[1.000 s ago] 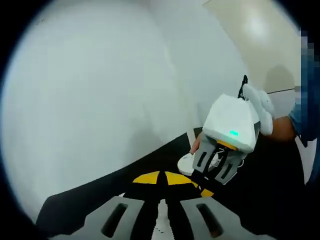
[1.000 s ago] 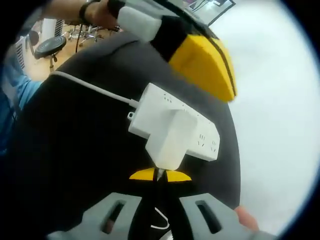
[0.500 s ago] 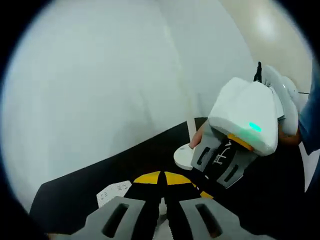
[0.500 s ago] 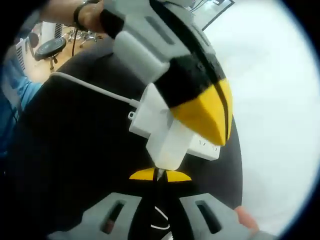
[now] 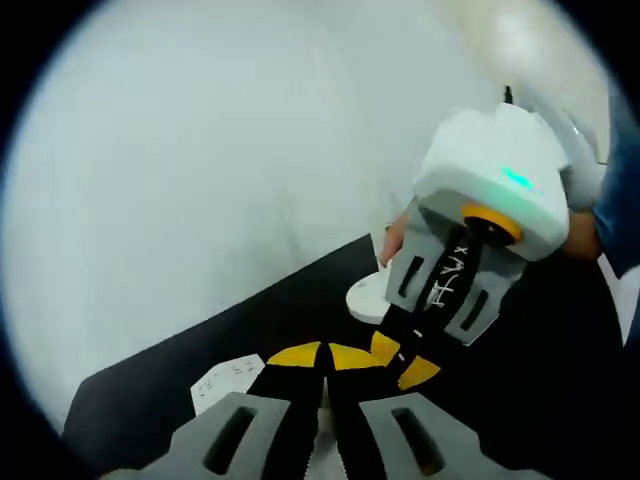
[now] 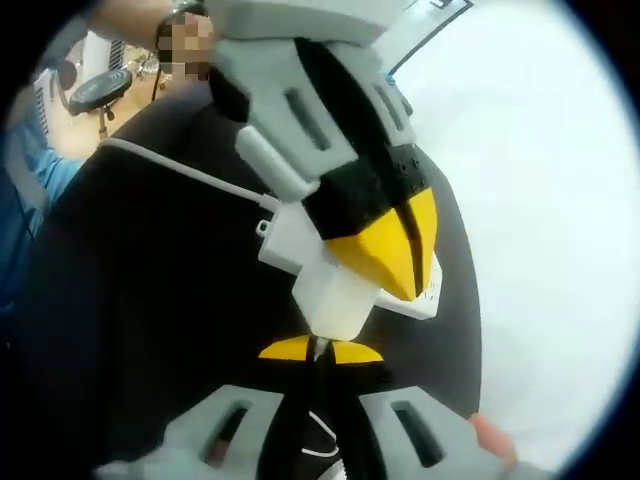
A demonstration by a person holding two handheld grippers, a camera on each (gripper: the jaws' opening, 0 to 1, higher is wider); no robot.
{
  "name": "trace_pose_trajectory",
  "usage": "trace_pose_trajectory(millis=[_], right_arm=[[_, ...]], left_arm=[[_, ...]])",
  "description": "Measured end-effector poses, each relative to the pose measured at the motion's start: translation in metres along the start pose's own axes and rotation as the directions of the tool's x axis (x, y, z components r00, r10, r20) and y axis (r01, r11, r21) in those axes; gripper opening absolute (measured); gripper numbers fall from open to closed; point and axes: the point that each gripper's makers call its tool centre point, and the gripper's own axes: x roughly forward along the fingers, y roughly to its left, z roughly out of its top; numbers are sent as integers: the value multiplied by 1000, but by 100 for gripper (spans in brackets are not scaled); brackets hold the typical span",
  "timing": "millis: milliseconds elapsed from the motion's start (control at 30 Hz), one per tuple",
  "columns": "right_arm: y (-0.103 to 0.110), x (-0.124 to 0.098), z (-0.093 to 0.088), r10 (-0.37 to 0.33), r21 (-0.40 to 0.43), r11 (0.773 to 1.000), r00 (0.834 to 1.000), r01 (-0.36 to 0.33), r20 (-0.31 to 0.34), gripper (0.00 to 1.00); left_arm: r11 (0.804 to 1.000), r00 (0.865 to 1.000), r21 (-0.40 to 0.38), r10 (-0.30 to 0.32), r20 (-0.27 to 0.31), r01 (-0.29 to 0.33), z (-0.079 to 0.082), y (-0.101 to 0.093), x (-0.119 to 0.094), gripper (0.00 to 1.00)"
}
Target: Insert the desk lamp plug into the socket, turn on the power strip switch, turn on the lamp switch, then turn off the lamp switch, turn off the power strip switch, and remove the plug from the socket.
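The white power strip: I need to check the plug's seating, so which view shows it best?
The right gripper view: the white power strip lies centrally, though the left gripper covers much of it. The left gripper view catches just a corner.

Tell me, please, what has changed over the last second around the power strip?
The left gripper has come down from the far end over the power strip, its shut yellow tips now beside the plug. The right gripper stays clamped on the plug; strip and cable unmoved.
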Motion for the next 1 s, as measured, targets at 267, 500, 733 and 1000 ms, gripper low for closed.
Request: trace_pose_trajectory(millis=[267,500,733,1000], right_arm=[[-1,-1,1,-2,-2,1000,1000,2,1,8],[-1,-3,2,-5,-5,1000,1000,5,5,8],[-4,-7,8,-40,-34,999,999,40,10,8],[-4,-7,8,-76,-74,995,997,73,-32,7]], left_arm=[[978,997,195,-61,-48,69,-2,-16,1,0],[978,992,179,-97,-75,109,-3,-16,1,0],[971,984,187,-129,-121,150,-6,-11,-3,0],[973,988,171,-153,-8,152,-4,-11,-5,0]])
